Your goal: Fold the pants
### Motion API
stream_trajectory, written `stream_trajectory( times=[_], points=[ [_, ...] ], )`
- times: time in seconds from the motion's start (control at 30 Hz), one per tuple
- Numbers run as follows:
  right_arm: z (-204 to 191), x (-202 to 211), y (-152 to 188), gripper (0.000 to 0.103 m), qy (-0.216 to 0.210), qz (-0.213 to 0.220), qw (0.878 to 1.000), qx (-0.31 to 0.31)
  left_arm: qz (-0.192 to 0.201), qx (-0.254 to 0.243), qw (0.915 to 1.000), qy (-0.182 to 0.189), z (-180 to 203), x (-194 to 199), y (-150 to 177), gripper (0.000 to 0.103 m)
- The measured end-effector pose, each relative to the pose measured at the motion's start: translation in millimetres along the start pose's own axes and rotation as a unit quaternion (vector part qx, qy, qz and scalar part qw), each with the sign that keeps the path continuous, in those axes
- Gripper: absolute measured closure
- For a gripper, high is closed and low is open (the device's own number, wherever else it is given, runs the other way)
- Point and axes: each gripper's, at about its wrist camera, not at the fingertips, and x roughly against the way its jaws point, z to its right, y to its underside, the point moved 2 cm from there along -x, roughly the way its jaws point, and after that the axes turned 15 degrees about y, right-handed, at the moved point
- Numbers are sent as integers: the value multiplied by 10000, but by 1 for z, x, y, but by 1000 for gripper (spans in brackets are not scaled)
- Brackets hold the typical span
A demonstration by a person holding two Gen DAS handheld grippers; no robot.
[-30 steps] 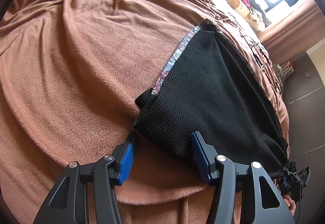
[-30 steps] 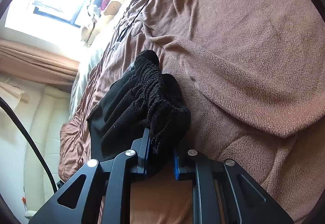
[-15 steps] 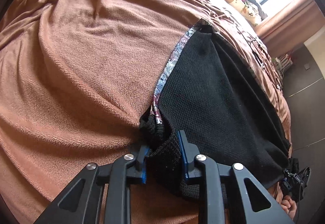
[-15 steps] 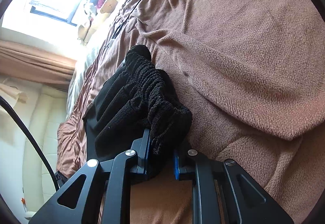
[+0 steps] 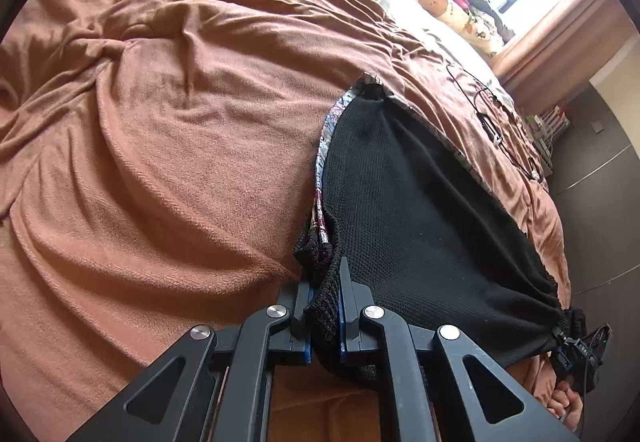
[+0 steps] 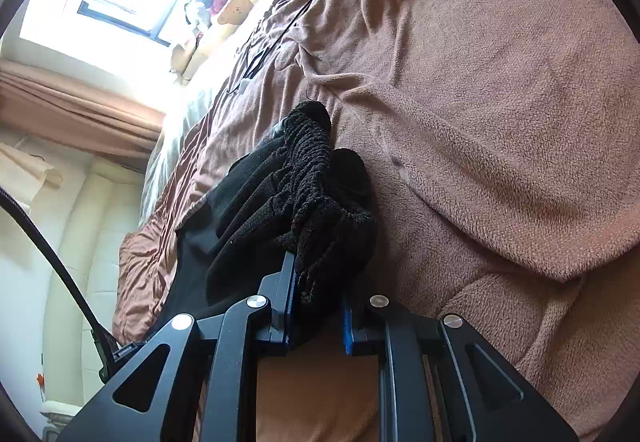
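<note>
1. Black knit pants (image 5: 420, 209) lay on the brown blanket (image 5: 168, 145) near the bed's side edge.
2. Left gripper (image 5: 325, 316) had just been closing; its jaws pinched one waistband corner.
3. Right gripper (image 6: 318, 316) pinched the bunched elastic of the other corner.
4. Judgement: lift both corners level and taut, then carry the waistband toward the hems.
</note>
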Motion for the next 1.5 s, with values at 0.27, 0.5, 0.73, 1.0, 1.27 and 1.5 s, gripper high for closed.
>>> stream_trajectory(
  times=[0.27, 0.5, 0.73, 1.0, 1.27, 1.5],
  points=[
    [-5, 10, 0, 90, 8, 18, 10000, 88, 84, 131, 9999, 48, 6, 28, 12, 94],
    [-7, 25, 8, 90, -31, -49, 9998, 204, 121, 219, 9996, 117, 7, 58, 35, 94],
    [-7, 45, 25, 90, -19, -108, 9990, 442, 166, 290, 9993, 142, 2, 96, 75, 94],
    [-2, 66, 48, 90, -53, -191, 9976, 666, 316, 491, 9981, 212, -9, 139, 127, 94],
    [5, 87, 72, 90, -2, -303, 9951, 946, 392, 803, 9956, 272, -27, 169, 184, 94],
    [10, 102, 89, 90, 83, -359, 9935, 1073, 342, 965, 9944, 272, -37, 183, 222, 94]
  ],
)
